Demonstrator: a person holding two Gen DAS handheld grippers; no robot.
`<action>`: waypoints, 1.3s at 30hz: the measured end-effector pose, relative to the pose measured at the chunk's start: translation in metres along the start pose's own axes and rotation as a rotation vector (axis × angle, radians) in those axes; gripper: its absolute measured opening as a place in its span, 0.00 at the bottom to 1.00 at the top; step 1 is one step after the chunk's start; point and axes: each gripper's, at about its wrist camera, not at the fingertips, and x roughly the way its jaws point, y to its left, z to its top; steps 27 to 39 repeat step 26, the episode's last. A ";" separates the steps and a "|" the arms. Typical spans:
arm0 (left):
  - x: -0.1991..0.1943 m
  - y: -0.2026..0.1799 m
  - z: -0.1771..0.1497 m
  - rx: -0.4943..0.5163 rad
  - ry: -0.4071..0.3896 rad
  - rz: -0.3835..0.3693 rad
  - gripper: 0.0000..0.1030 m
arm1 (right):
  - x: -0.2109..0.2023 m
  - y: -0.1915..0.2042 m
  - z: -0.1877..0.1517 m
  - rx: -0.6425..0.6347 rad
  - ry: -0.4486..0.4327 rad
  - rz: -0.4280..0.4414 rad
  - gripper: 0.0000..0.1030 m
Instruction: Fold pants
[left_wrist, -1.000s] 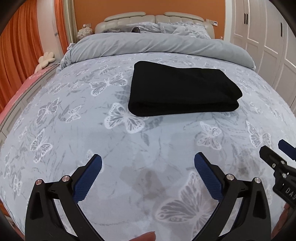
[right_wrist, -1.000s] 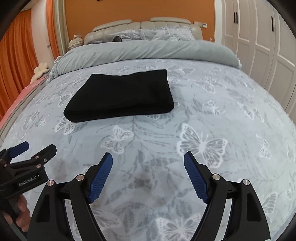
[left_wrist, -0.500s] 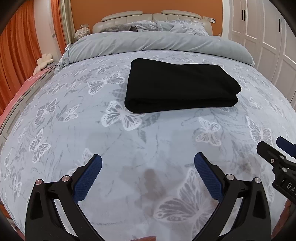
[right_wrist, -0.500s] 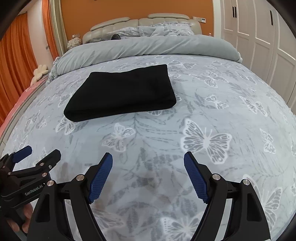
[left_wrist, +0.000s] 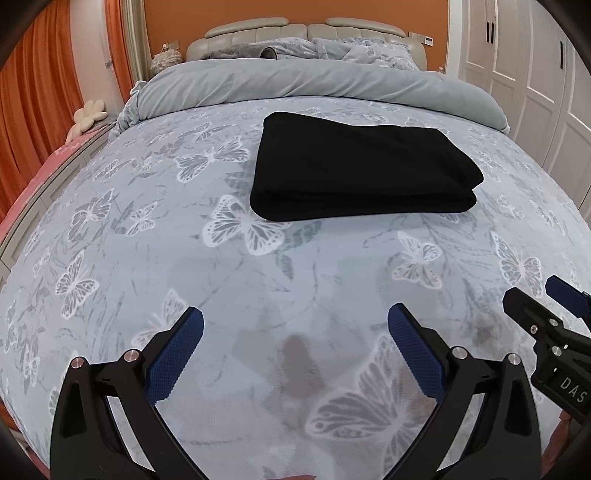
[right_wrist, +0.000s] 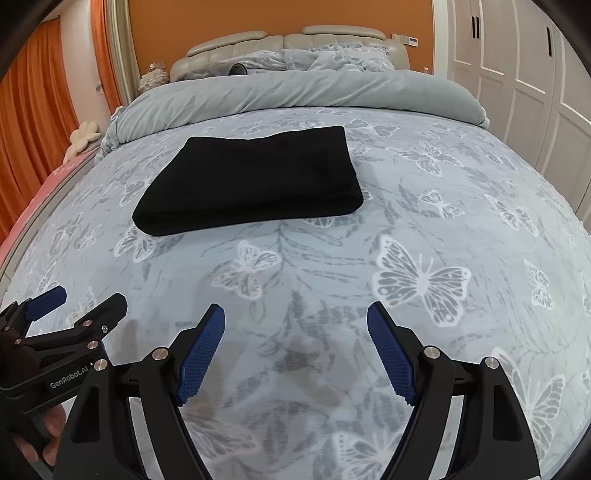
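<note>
My left gripper (left_wrist: 295, 325) fills the bottom of its own view with both blue-padded fingers (left_wrist: 177, 354) spread wide and nothing between them, only the butterfly-print bedspread (left_wrist: 332, 280) below. My right gripper (right_wrist: 295, 321) looks much the same in its view: jaws set wide apart, empty, tilted down toward the bed. Each tool also shows in the other's camera. The right gripper pokes in at the lower right edge of the left view, and the left gripper sits at the lower left of the right view, where I can see part of a hand (right_wrist: 44, 435) wrapped around its handle.

The pants (left_wrist: 362, 173) lie folded into a thick black rectangle on the bedspread, in the upper middle of the left view and upper left of centre in the right view (right_wrist: 251, 181), well apart from both grippers. Behind them, across the top of both frames, a plain grey duvet (left_wrist: 314, 81) is bunched in a roll below the padded headboard (left_wrist: 288, 29). Orange curtains (left_wrist: 33, 110) hang at the left edge, and white wardrobe doors (left_wrist: 535, 74) stand at the right.
</note>
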 end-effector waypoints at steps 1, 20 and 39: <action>-0.001 0.000 0.000 0.002 -0.001 0.000 0.95 | 0.000 0.000 0.000 -0.001 0.000 -0.001 0.75; -0.005 0.004 0.002 -0.010 -0.040 0.056 0.95 | 0.001 0.002 -0.001 -0.002 0.003 -0.002 0.75; -0.004 0.001 0.001 0.010 -0.030 0.027 0.95 | 0.002 0.001 -0.001 -0.007 0.006 -0.004 0.75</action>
